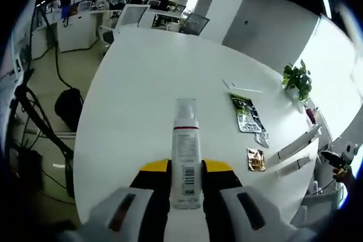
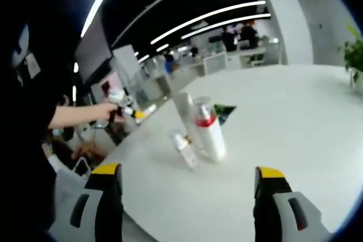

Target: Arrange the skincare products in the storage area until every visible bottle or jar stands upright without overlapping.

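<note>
A: Looking along the left gripper [image 1: 186, 196], one sees its jaws clamped on a white pump bottle [image 1: 186, 160] above the white table [image 1: 142, 83].

B: Is there writing on it?

A: A barcode and small print run down its side, too small to read, with a red band under the clear cap. Its long axis runs straight ahead between the jaws, cap pointing away from the camera.

B: And the right gripper [image 2: 187, 196]?

A: Its jaws stand wide apart, holding nothing. Ahead of it on the table [image 2: 283, 128] a red-collared white bottle [image 2: 209, 131], a pale tube [image 2: 184, 114] and a small bottle [image 2: 185, 148] stand close together, all appearing tilted in that view. Their labels are blurred.

B: Anything else printed?

A: A green sachet [image 1: 246, 113] and a gold packet [image 1: 256, 159] lie flat farther right; their text is illegible.
</note>
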